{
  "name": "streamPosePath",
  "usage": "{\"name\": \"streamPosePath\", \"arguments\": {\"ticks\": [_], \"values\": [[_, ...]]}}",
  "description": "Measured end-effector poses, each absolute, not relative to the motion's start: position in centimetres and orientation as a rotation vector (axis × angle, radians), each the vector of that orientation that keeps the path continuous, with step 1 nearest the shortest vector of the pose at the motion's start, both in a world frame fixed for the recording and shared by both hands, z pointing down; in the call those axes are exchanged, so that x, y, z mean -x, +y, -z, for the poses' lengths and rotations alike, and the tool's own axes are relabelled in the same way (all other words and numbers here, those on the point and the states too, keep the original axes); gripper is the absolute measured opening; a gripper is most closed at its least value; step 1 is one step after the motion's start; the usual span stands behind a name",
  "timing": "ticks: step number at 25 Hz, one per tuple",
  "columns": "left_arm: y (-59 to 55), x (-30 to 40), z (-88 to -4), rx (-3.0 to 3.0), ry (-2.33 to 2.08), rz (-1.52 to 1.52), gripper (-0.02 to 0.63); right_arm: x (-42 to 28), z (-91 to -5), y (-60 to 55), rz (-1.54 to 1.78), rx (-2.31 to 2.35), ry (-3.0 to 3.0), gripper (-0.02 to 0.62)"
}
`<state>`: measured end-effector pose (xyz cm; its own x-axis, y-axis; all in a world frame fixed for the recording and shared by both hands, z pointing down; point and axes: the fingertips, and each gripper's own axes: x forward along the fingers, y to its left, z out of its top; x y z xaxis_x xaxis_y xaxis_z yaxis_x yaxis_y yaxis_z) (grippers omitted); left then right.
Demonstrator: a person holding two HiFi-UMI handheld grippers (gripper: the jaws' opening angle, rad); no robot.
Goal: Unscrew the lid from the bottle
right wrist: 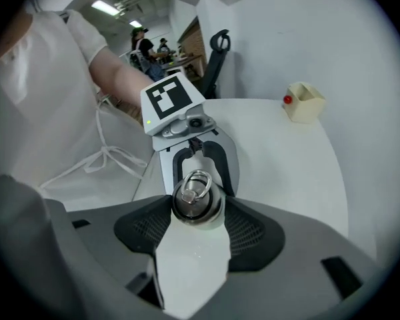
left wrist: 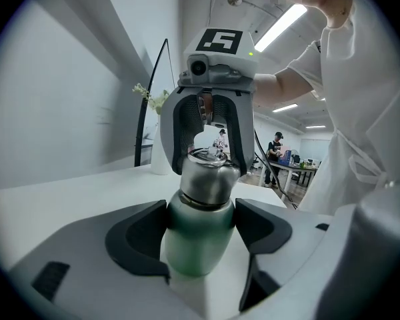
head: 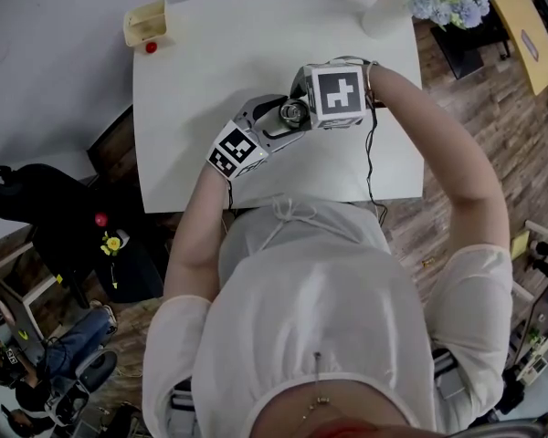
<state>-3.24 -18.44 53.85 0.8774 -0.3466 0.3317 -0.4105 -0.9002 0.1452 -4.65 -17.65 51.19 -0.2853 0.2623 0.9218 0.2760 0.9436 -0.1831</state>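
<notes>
I see a matte green metal bottle [left wrist: 193, 242] topped by a brushed silver steel lid [left wrist: 208, 173]. The flat counter [head: 201, 117] under it is white. My jaws have black pads [left wrist: 137, 240], and the marker cube [head: 338, 97] shows black-and-white squares.

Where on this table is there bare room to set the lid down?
The left half of the table, from the box to the near edge, is bare; so is the far strip between box and vase. Crowded: the middle, where left tongs grip the bottle and right tongs its lid.
</notes>
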Motion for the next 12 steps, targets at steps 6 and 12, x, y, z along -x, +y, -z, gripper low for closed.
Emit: {"name": "streamPosePath", "arguments": {"ticks": [6, 12], "values": [[-18.51, 3.31, -53.76, -2.834, -0.578, -0.431, 0.341, 3.97, -50.54, -18.63, -0.249, 0.097, -1.948, 0.295], [-18.39, 3.35, -53.78, -2.833, -0.58, -0.427, 0.342, 4.38, -50.59, -18.09, -0.447, -0.196, -1.992, 0.282]]}}
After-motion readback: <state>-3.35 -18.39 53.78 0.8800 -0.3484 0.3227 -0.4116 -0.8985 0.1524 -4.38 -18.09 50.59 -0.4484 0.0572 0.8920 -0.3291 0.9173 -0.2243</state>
